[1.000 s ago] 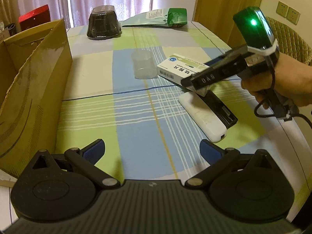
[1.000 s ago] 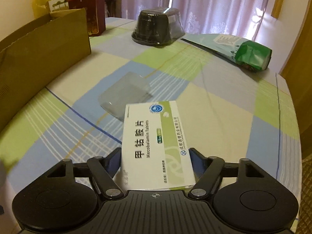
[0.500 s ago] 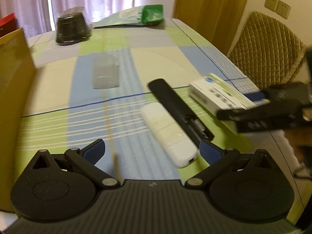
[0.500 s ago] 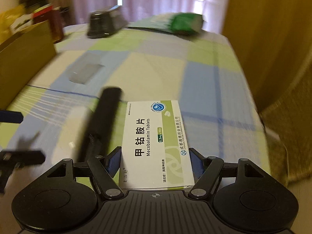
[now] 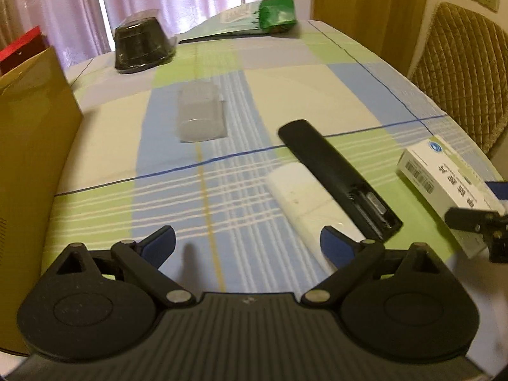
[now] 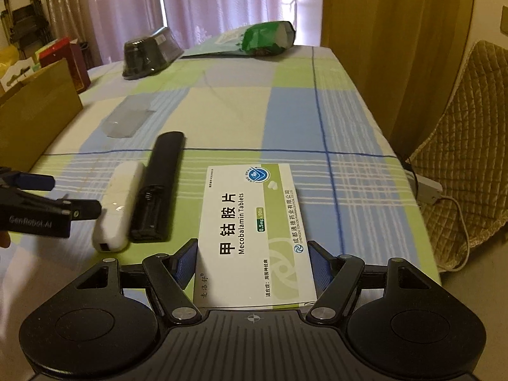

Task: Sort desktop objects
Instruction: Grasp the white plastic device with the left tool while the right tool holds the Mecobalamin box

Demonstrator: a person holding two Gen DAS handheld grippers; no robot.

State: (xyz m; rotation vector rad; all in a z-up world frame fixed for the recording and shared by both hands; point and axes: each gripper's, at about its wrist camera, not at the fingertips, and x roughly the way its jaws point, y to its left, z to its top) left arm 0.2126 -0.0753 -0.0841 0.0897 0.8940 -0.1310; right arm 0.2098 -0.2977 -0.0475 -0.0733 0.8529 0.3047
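my right tongs point(image 6: 252, 262) clamped on medicine box point(image 6: 254, 231), holding it near desk point(image 6: 285, 111) right edge. left tongs point(image 5: 247, 243) wide open, empty, hovering by white remote point(image 5: 304, 200) and black remote point(image 5: 333, 171).

Home dining room: plaid tablecloth point(image 5: 285, 95), curtains point(image 6: 197, 0), quilted chair point(image 5: 460, 63).
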